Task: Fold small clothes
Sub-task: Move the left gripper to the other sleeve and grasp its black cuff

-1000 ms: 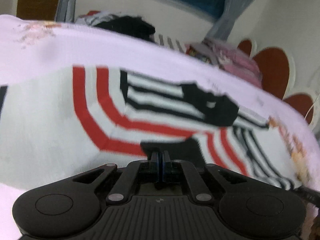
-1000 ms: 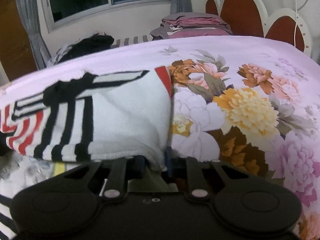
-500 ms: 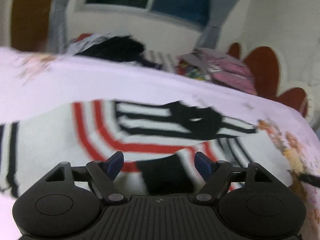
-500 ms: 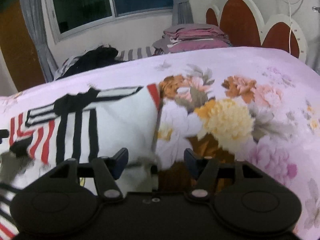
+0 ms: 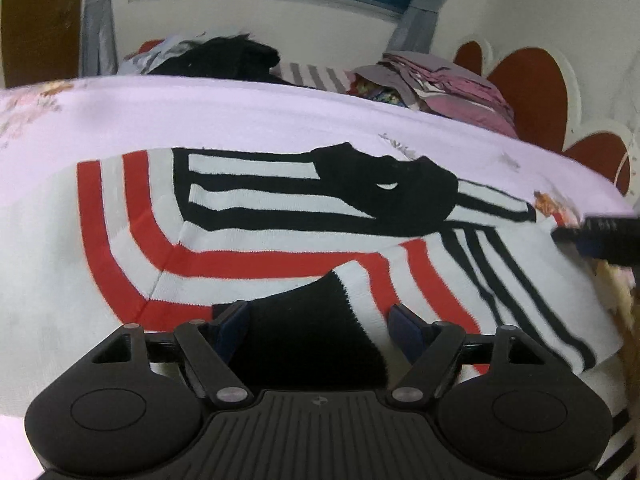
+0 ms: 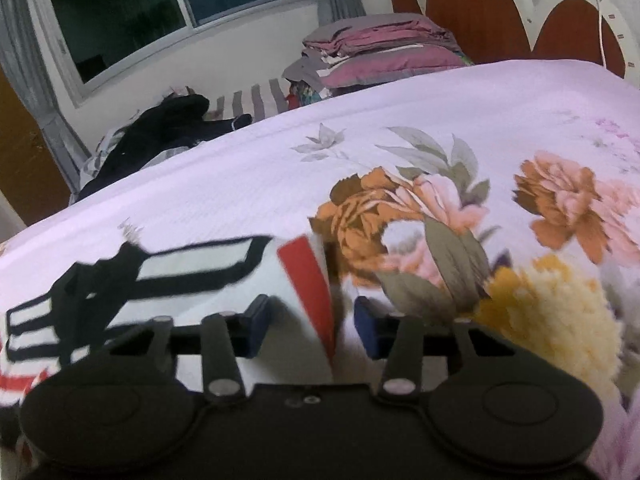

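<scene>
Across the middle of the left wrist view, a striped knit sweater [image 5: 280, 240] lies flat on a floral bedspread [image 5: 240, 120], its long axis running left to right, its black collar toward the upper right. The left tongs [image 5: 320, 320] stand released over a black cuff. In the right wrist view, the right tongs [image 6: 310, 322] are closing, unclenched, the sweater's red-striped edge between them.

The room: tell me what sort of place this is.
Most likely a bedroom. A bed with a floral bedspread fills the view, a scalloped headboard stands behind it, folded bedding is stacked beside that, and a curtained window is in the wall.
</scene>
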### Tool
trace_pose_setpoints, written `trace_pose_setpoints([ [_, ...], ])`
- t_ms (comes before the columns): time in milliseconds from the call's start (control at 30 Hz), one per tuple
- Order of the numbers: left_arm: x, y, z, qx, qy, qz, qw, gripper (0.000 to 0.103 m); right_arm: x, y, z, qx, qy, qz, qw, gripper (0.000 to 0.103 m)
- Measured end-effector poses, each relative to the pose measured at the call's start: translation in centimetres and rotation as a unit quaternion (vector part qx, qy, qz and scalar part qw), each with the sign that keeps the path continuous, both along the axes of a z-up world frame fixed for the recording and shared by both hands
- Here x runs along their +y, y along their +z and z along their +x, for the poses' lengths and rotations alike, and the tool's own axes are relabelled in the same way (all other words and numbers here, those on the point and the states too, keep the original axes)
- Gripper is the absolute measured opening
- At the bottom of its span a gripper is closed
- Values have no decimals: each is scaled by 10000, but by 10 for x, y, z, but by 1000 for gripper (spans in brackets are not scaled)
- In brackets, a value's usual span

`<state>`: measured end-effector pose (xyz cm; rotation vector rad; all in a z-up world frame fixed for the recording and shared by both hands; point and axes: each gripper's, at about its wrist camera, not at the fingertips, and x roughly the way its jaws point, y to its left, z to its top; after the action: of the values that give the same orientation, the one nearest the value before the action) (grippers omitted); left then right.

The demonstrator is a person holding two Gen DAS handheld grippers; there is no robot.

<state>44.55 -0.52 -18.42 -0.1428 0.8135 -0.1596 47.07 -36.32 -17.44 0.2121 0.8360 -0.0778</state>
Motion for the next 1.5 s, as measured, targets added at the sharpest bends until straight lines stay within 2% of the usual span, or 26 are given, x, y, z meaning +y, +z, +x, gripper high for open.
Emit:
trace_pose_setpoints([
  [33,0,0,0,-8,-3,2,10000,76,2,-3,5,39,67,-20,10000,29],
  [167,3,-1,1,-37,-5,19,10000,76,6,-9,11,35,75,-572,9983,19],
  [233,3,-1,1,-25,1,18,10000,76,2,-8,10,37,-34,-469,9989,22],
  [300,1,3,2,24,32,97,9999,76,10,-4,6,-26,-14,-746,9972,29],
  [367,0,7,1,90,121,116,9998,76,15,7,-5,-146,85,-696,9974,32],
  [400,1,9,0,121,173,107,9997,76,18,12,-11,-219,157,-611,9978,32],
  [533,7,15,-10,157,300,98,9994,78,49,27,-46,-336,786,-502,9951,44],
  [633,9,14,-18,190,360,218,9989,86,74,25,-69,-295,1212,-610,9903,45],
  [800,17,8,-21,382,561,229,9974,86,90,0,-77,155,1392,-926,9858,44],
  [933,26,23,-36,339,779,51,9964,86,91,11,-87,38,1405,-770,9871,45],
  [1067,40,37,-58,261,983,41,9948,86,107,28,-102,-210,1634,-560,9847,56],
  [1200,74,45,-88,313,1449,-43,9889,86,131,37,-109,-278,1940,-314,9801,56],
  [1267,93,47,-101,339,1703,-114,9847,86,145,39,-113,-299,2075,-280,9774,61],
  [1500,176,35,-139,391,2606,-237,9644,86,187,38,-119,-316,2321,-175,9720,62],
])
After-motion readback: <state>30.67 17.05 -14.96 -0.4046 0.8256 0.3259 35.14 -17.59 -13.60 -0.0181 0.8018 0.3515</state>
